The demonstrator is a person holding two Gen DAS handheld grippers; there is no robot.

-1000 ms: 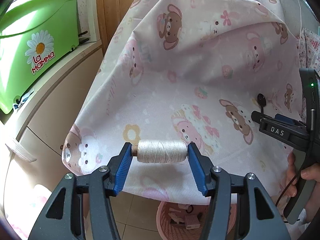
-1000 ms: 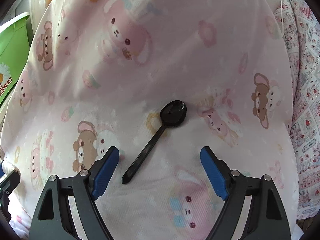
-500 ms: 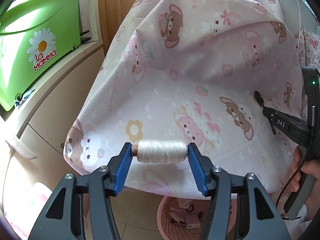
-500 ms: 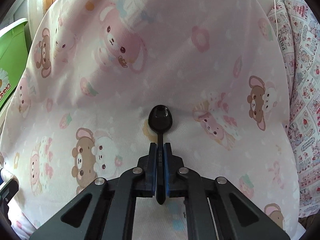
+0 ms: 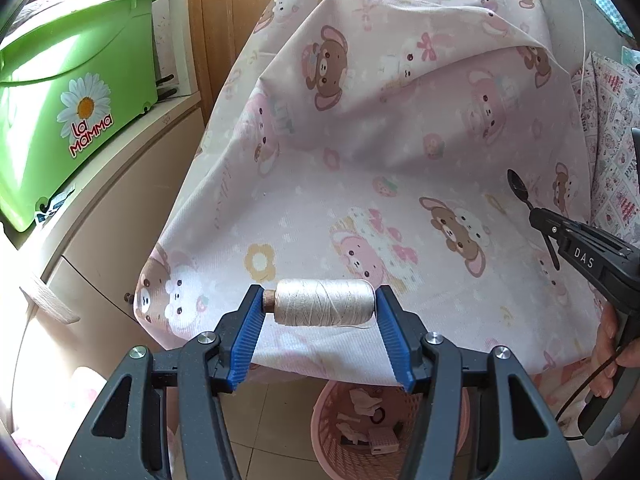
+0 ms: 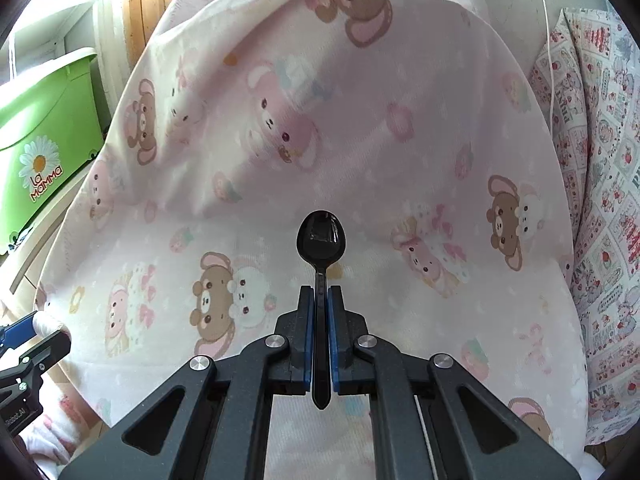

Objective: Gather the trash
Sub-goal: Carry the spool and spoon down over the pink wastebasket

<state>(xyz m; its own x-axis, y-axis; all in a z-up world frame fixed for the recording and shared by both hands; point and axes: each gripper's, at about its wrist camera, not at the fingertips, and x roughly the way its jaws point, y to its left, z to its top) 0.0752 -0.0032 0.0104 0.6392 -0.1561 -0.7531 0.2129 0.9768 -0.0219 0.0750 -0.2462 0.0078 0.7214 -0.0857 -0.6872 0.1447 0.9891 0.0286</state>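
Note:
My left gripper [image 5: 320, 304] is shut on a cream thread spool [image 5: 324, 302], held crosswise between the blue pads, above the front edge of the pink bear-print cloth [image 5: 380, 140]. A pink mesh waste basket [image 5: 456, 428] with scraps in it stands on the floor just below and ahead. My right gripper [image 6: 320, 300] is shut on the handle of a black plastic spoon [image 6: 321, 238], lifted off the cloth [image 6: 360, 120], bowl pointing forward. The right gripper and spoon [image 5: 518, 188] also show at the right of the left wrist view.
A green "La Mamma" bin [image 5: 68, 112] sits on a beige cabinet [image 5: 100, 208] at the left. A patterned white-and-red fabric [image 6: 600, 200] lies to the right of the pink cloth. Tiled floor [image 5: 276, 412] shows below the cloth edge.
My right gripper closed on the spoon handle and raised it off the cloth. My left gripper, still holding the spool, drew back and up slightly.

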